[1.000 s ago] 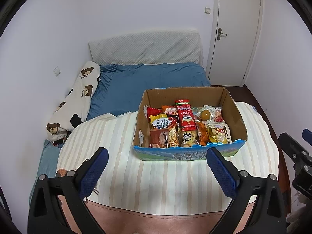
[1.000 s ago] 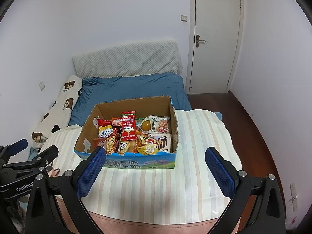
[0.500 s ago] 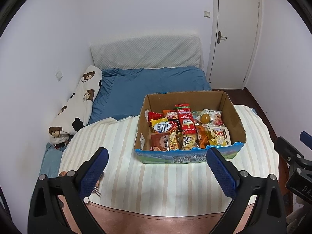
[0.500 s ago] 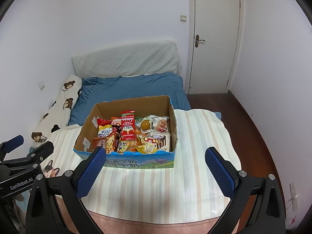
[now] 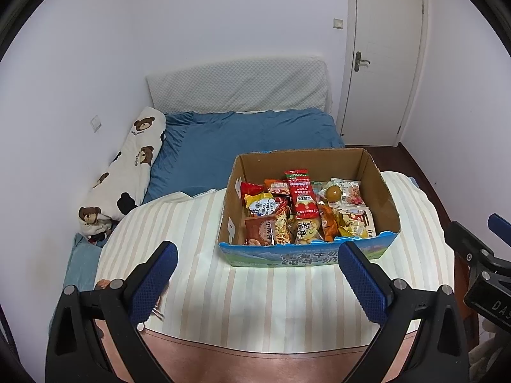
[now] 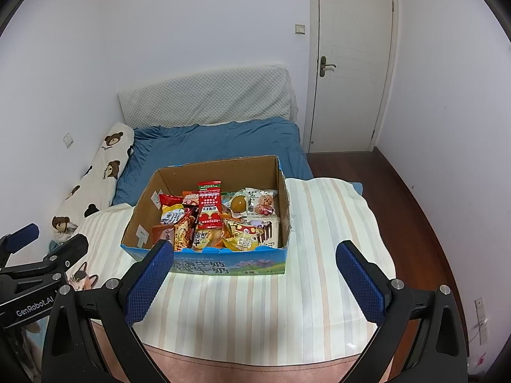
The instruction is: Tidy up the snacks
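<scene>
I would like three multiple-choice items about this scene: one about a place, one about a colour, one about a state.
1. Where does the cardboard box stand?
A. on the striped cloth
B. on the blue bed
C. on the floor

2. What colour are the pads of the right claw?
A. red
B. blue
C. white

3. How is the door?
A. wide open
B. removed
C. shut

Answers:
1 A: the box rests on the striped cloth, nearer than the bed.
2 B: both pads show blue.
3 C: the door sits flush in its frame.
</scene>
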`<state>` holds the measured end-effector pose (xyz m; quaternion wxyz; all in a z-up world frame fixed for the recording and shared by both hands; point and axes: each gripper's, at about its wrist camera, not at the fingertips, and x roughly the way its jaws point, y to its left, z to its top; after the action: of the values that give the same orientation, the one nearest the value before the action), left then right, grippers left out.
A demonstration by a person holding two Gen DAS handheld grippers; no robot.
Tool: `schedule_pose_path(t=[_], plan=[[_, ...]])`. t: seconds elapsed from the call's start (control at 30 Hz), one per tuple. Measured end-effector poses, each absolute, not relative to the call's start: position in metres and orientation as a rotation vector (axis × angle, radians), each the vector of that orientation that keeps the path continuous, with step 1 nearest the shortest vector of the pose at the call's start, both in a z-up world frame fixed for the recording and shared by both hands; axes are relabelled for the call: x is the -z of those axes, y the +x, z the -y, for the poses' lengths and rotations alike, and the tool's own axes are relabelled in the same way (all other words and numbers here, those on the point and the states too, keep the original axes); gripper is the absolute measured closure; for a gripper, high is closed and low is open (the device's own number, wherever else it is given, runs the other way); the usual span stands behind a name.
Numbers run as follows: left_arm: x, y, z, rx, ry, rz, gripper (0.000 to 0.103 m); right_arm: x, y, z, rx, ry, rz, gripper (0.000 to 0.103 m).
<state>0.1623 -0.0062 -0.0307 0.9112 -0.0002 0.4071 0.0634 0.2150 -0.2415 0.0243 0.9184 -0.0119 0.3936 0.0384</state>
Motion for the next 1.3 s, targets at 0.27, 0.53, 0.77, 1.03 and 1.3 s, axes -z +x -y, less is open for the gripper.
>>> schedule_pose_path(t=[0.27,0.53,0.77,1.03,1.3], plan=[[0.0283,0.1589,0.0067,-0.126,-0.004,-0.830,0.000,-0.0256,0.2146,0.2416,-0.074,-0.026,-0.807,0.000],[0.0266,0.1583,0.0093,-0.119,0.000,-0.827,0.000,-0.0281,0.2138,0.2405,-0.068,-0.026,-0.804,0.000],[0.0253,0.1578,0.0100,-0.113,0.001,-0.828,0.000,-0.0289,0.2102,0.2416,-0.059,-0.019,-0.802,0.000],[0.0263,0.1581,0.0096,-0.109,0.000,-0.838,0.000,-0.0283,0.2081,0.2417,-0.059,-0.014,-0.801,0.000],[0.0287,0.1593,0.0072,-0.104,-0.005,-0.843,0.000,-0.0259,0.2072,0.2431,-0.055,-0.012,-0.805,0.000]])
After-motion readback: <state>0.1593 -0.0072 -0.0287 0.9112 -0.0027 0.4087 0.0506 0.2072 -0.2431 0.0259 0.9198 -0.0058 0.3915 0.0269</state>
